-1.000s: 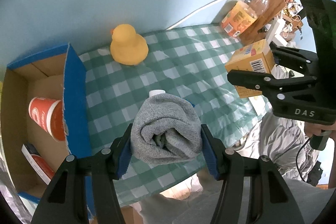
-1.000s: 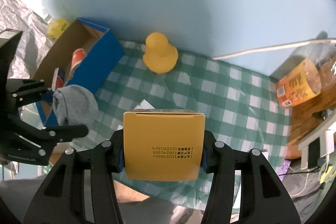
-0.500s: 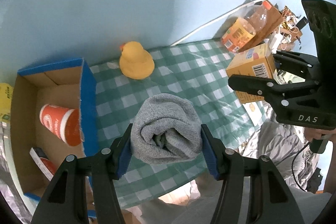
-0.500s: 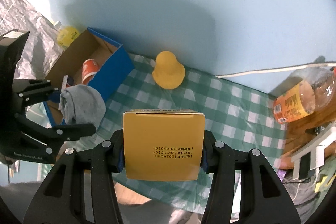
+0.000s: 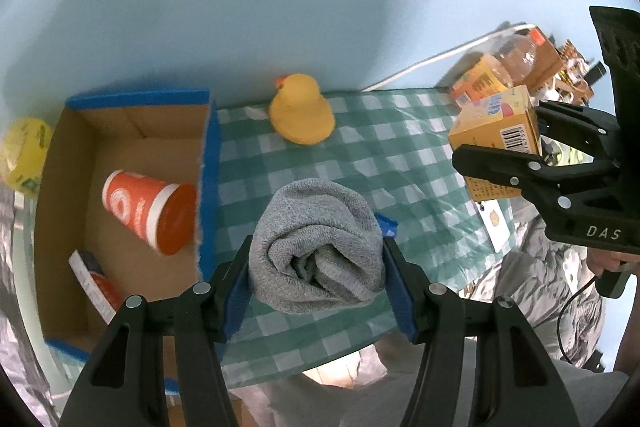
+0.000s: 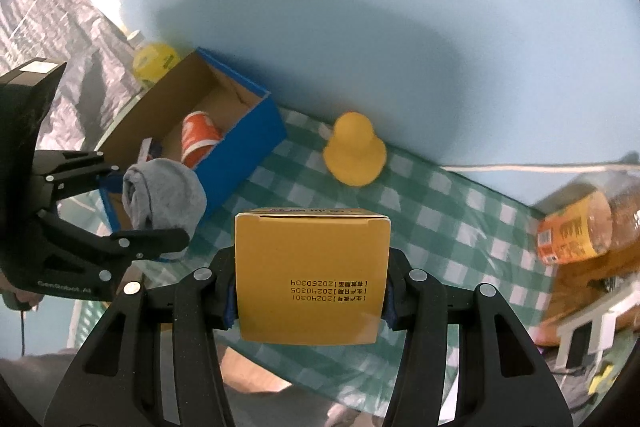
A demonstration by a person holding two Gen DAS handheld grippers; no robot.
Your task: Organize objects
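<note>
Left gripper (image 5: 316, 267) clamps rolled grey towel (image 5: 316, 259) above checked worktop (image 5: 380, 155), beside blue-edged box (image 5: 208, 163). Right gripper (image 6: 310, 291) clamps yellow carton (image 6: 312, 275).

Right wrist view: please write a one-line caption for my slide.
Right gripper holds a yellow carton above the checked tablecloth; rubber duck and blue box beyond.

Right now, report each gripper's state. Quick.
Left gripper: closed on the rolled grey towel.
Right gripper: closed on the yellow carton.
</note>
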